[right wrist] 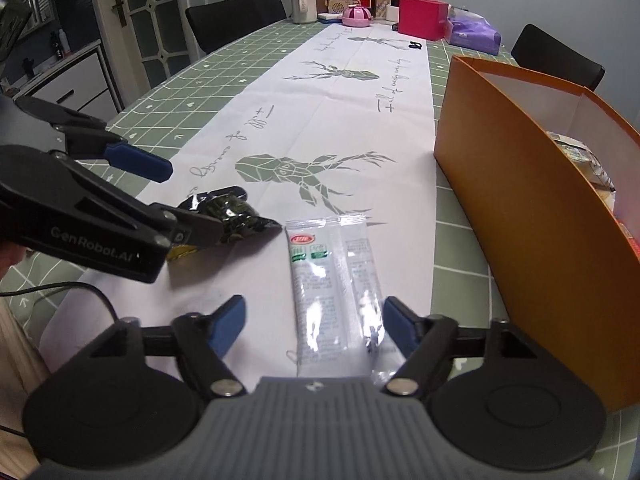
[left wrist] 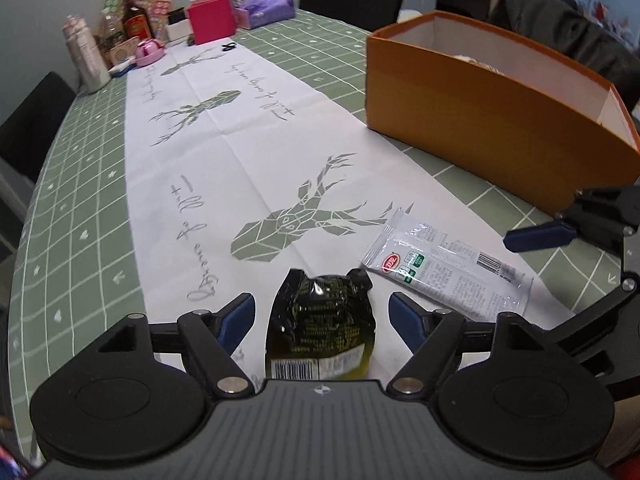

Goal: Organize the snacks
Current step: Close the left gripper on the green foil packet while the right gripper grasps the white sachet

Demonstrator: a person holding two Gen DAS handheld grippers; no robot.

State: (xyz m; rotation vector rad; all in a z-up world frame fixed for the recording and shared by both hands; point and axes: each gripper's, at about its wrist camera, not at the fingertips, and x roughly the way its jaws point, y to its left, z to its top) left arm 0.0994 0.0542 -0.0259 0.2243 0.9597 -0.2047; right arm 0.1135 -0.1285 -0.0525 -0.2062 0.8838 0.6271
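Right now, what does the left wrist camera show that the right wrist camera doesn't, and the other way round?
Only the left wrist view shows the barcode on the dark snack pouch. Only the right wrist view shows a door, a drawer cabinet and packets inside the orange box. Both show the white snack packet, both open grippers, left gripper and right gripper, and the deer-print tablecloth.

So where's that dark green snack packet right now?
The dark green packet lies on the white table runner between the left gripper's open fingers, just left of the clear white packet.
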